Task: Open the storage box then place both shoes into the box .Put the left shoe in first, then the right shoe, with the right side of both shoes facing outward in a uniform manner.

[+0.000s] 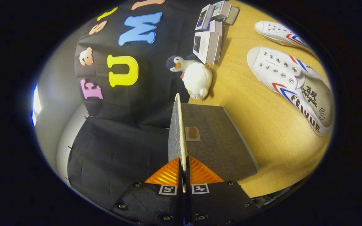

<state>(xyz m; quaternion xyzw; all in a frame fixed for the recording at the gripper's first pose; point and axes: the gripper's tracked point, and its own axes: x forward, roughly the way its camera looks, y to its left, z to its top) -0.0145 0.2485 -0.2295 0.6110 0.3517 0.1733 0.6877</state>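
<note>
My gripper (183, 171) is shut on the thin edge of the grey storage box's lid (177, 131), which stands edge-on between the fingers and runs straight ahead of them. The grey fabric box (218, 141) lies to the right of the lid on the wooden table, with a small brown tab (193, 133) on its face. Two white canvas shoes with red and blue stripes rest on the table beyond the box to the right: the nearer shoe (289, 86) shows its insole, and the farther shoe (280, 33) lies behind it.
A plush penguin (193, 77) lies on the table (262, 131) just beyond the box. Several small white cartons (212, 31) are stacked past the penguin against the booth wall. The view is rolled sideways, with the table on the right.
</note>
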